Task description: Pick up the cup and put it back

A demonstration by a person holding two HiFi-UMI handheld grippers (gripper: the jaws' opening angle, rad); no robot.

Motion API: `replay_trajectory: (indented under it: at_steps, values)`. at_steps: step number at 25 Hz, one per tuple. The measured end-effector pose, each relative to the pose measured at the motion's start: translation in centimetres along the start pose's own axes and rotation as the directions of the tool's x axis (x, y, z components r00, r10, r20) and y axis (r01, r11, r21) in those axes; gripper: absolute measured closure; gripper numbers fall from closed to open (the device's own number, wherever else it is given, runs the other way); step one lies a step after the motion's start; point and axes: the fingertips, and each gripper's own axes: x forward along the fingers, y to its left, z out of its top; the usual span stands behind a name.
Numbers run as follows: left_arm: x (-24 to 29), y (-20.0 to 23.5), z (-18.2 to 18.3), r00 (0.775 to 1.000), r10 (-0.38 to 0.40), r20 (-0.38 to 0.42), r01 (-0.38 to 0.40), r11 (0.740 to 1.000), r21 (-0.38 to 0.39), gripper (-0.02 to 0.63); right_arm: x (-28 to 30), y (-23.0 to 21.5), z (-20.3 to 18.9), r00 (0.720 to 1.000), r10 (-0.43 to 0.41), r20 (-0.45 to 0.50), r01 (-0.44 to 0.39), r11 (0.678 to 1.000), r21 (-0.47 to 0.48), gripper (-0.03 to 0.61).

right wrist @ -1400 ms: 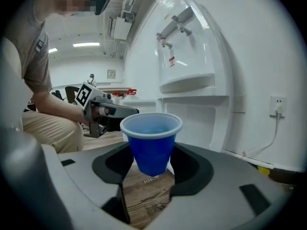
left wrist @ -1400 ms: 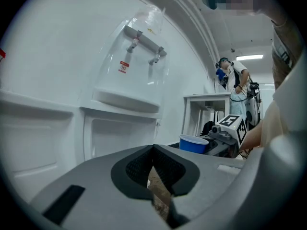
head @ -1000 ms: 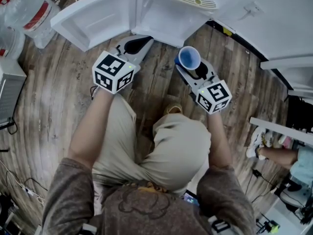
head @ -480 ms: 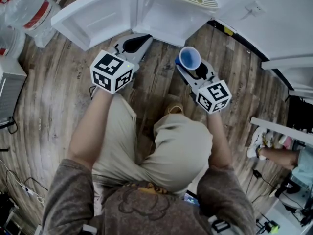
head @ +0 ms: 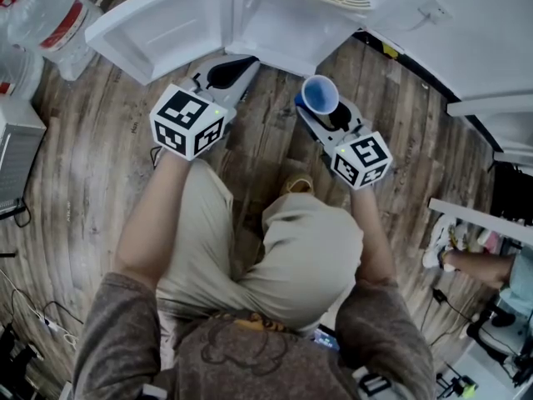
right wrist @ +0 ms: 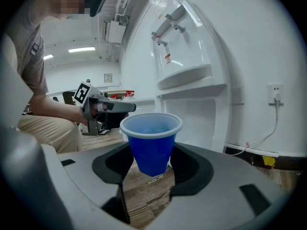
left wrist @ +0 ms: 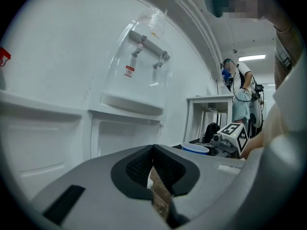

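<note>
Cup (head: 320,95) edged toward the dispenser (head: 275,23); your right tongs (head: 323,109) stay clamped on it, left tongs (head: 234,68) together, empty. Put-back pending.

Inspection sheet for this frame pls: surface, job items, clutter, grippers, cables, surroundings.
Surface: wood floor, bare planks around the kneeling person.
Job's things: blue cup, upright, empty as far as visible.
Clutter: water bottles at far left.
Grippers: right gripper fingers shut on the cup; left gripper shut, nothing in it.
Cables: cable hanging from wall socket; wires on the floor at left.
Surroundings: white dispenser straight ahead; another person standing in the background.
</note>
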Motion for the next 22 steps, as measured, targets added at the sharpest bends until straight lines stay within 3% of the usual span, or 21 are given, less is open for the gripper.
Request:
replay_trajectory:
  at_steps: [7,14,22]
  values:
    - [-0.9,-0.2,0.5,1.000,0.010,0.004,-0.010,1.000,0.012,0.611,2.2,-2.0,1.3,1.000,-0.016,0.017,0.016,0.999,0.029,0.336]
    - [-1.9,0.2,1.1,1.000,0.027,0.012,-0.027,1.000,0.014,0.612,7.9,-5.1,2.5,0.999,-0.038,-0.012,0.038,0.999,-0.016,0.334]
    - [-3.5,0.7,1.8,0.998,0.056,0.017,-0.056,0.998,0.038,0.611,16.2,-9.4,0.1,0.991,-0.100,-0.083,0.098,0.995,-0.034,0.331]
